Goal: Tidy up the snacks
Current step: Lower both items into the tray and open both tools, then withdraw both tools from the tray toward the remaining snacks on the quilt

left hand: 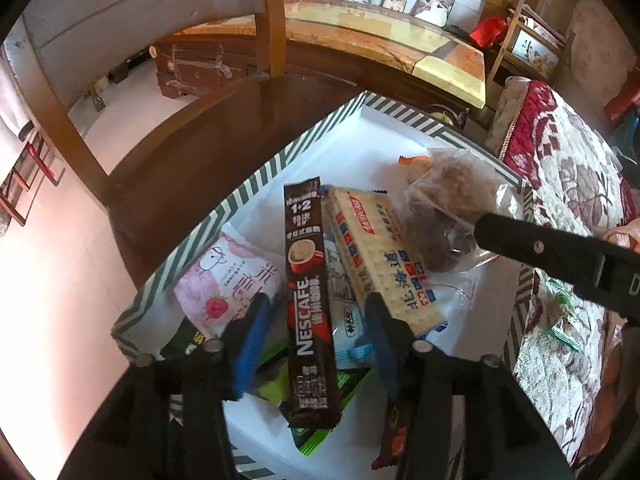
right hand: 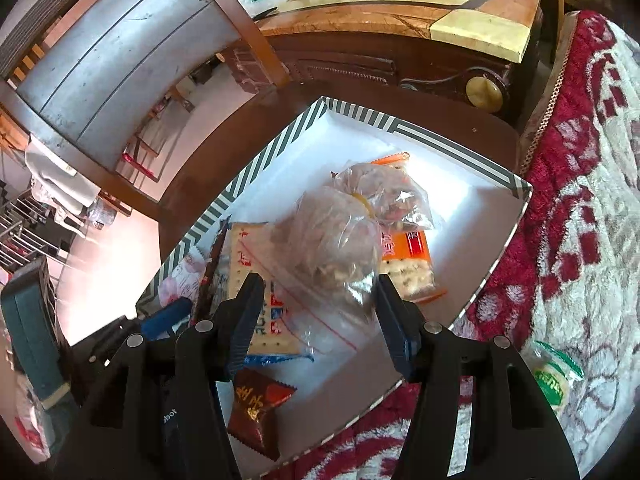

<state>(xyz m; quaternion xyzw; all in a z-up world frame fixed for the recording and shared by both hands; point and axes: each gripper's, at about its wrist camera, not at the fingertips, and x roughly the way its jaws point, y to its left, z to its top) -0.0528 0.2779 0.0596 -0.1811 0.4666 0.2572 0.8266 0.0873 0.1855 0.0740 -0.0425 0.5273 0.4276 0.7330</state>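
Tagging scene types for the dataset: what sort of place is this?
Most likely a lived-in home, probably a bedroom or living room. A floral blanket lies beside the snack box, framed photos stand on a long wooden cabinet, and a wooden chair is alongside.

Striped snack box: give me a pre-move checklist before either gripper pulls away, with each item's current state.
1. Coffee stick lies inside the striped box, on top of other packets: ok.
2. Left gripper clear of the stick, a gap at each pad: ok.
3. Clear bag of brown snacks inside the box, resting on the cracker pack: ok.
4. Right gripper free of the bag: cannot tell; the jaws stand apart, but the plastic reaches the right pad.
5. All snacks boxed: not ok; a green packet lies outside on the blanket.
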